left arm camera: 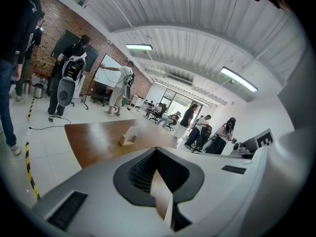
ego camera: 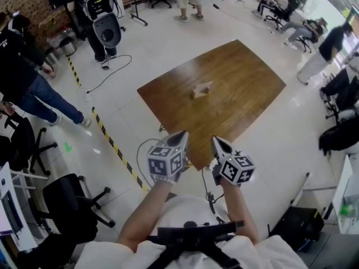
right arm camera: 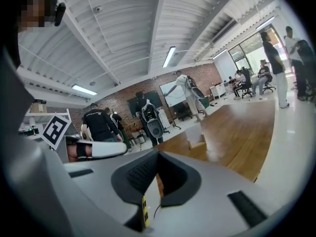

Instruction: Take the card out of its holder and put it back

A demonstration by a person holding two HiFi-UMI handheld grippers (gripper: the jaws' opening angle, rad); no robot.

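A small wooden holder (ego camera: 199, 92) with a pale card (ego camera: 204, 86) standing in it sits near the middle of the brown wooden table (ego camera: 247, 77). Both grippers are held close to my body, short of the table's near corner and well away from the holder. My left gripper (ego camera: 182, 135) is shut with nothing in it, and so is my right gripper (ego camera: 216, 141). In the left gripper view the jaws (left arm camera: 157, 151) meet, with the holder (left arm camera: 126, 141) far ahead. The right gripper view shows its jaws (right arm camera: 158, 152) together and the card (right arm camera: 194, 131) ahead.
Yellow-black tape (ego camera: 115, 147) and a cable (ego camera: 143, 150) lie on the white floor left of the table. Black office chairs (ego camera: 67, 200) stand at the near left. A person (ego camera: 28, 83) walks at the left. A black bag (ego camera: 339, 136) is at the right.
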